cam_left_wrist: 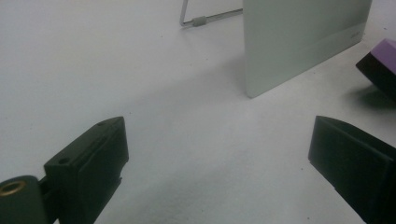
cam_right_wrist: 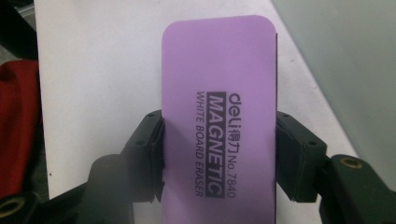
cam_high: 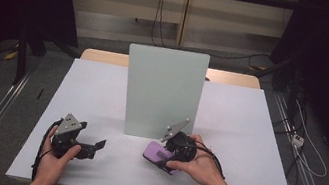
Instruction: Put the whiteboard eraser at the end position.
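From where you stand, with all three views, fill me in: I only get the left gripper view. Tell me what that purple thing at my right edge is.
Observer: It is a purple whiteboard eraser; its printed label reads "MAGNETIC WHITE BOARD ERASER".
Operator: Say who has it.
Observer: The right gripper is shut on it, its fingers pressing the eraser's two long sides.
Operator: Now place it against the pale board I see.
Observer: In the high view the upright whiteboard stands mid-table, and the eraser sits just in front of its lower right corner, on the person's side.
Operator: And my own gripper, report it.
Observer: The left gripper is open near the table's front left, held in the left hand.
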Demonstrator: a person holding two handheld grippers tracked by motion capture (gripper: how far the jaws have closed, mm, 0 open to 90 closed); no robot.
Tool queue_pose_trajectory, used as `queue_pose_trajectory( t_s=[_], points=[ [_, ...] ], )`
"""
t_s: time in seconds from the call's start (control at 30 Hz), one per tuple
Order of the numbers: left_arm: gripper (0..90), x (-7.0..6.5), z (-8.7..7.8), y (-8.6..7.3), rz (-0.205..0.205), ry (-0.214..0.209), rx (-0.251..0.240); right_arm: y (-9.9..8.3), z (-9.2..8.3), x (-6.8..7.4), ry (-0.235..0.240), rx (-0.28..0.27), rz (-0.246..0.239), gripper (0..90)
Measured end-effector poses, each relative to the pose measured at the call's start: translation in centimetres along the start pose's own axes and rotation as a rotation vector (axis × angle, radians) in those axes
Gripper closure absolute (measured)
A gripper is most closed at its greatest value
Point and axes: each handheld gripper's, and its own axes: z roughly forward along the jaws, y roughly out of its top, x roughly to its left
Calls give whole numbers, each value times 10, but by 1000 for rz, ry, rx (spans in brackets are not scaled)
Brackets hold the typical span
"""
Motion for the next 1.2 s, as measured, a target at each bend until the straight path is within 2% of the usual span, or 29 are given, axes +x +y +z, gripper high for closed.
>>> queue_pose_trajectory(
  t_s=[0.43, 0.73, 0.83, 0.97, 1.03, 1.2],
  points=[
    [50, 0, 0, 0, 3, -1, 2, 0, 14, 1, -8, 4, 3, 414],
    [49, -1, 1, 0, 2, -3, 4, -3, 15, 2, -23, -17, -5, 413],
    [50, -1, 1, 0, 2, -4, 4, -4, 15, 0, -14, -28, 9, 410],
    [49, 0, 0, 0, -9, -1, -2, -5, 14, 0, -15, -33, 3, 405],
    [49, 0, 0, 0, -4, -2, 4, -5, 15, 0, -10, -34, 9, 392],
    [49, 0, 0, 0, -4, -1, -3, -5, 16, -2, 2, -46, 37, 288]
  ],
)
